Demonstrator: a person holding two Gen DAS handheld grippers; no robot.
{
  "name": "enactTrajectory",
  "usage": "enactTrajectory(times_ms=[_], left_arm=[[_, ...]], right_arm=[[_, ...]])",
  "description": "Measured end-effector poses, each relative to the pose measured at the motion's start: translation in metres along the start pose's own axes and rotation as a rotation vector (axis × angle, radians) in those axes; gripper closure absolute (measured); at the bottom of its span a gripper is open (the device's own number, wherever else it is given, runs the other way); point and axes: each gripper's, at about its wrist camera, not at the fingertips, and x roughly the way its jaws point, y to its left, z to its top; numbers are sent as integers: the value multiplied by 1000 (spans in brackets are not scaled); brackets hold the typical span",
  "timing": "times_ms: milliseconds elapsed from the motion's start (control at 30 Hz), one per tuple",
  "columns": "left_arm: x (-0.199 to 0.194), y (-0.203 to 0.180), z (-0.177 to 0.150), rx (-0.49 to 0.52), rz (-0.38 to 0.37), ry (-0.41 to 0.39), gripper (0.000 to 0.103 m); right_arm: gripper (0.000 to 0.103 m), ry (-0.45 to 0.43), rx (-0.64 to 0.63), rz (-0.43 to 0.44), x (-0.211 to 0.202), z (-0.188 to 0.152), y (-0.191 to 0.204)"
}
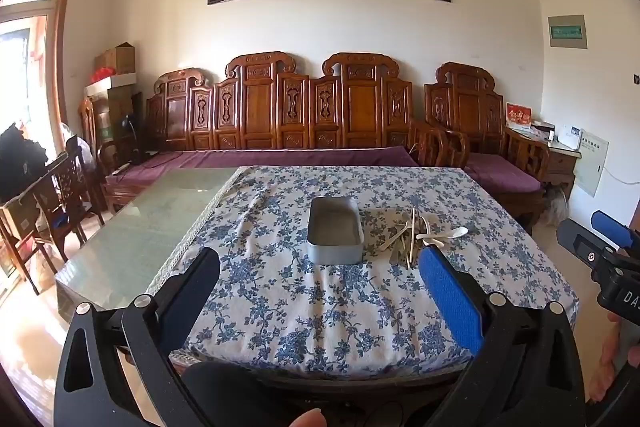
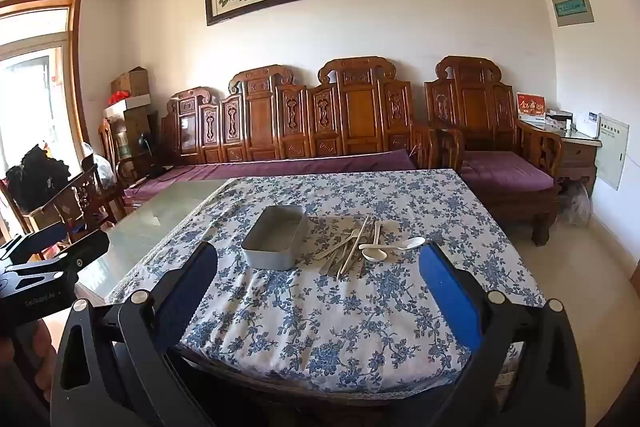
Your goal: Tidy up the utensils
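A grey rectangular tin (image 1: 335, 231) (image 2: 275, 237) stands empty on the blue floral tablecloth (image 1: 304, 307) (image 2: 320, 319). Right of it lies a pile of utensils (image 1: 412, 239) (image 2: 358, 247): white spoons (image 2: 408, 243), chopsticks and metal pieces on a small cloth. My left gripper (image 1: 320, 267) is open and empty, well short of the tin, over the near table edge. My right gripper (image 2: 318, 265) is open and empty, likewise held back from the pile. Each gripper shows at the edge of the other's view.
The cloth covers the right part of a glass-topped table (image 1: 140, 227) (image 2: 160, 219). A carved wooden sofa with purple cushions (image 1: 304, 131) runs behind it. Wooden chairs (image 1: 52, 203) stand at the left. An armchair (image 2: 504, 163) and a side cabinet stand at the right.
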Motion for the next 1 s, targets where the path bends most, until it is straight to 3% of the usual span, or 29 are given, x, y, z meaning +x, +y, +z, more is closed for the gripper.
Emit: enactTrajectory(times_ms=[1000], left_arm=[[-13,-9,14,13,-12,-20,6]], right_arm=[[2,-4,2,2,-3,1,0]])
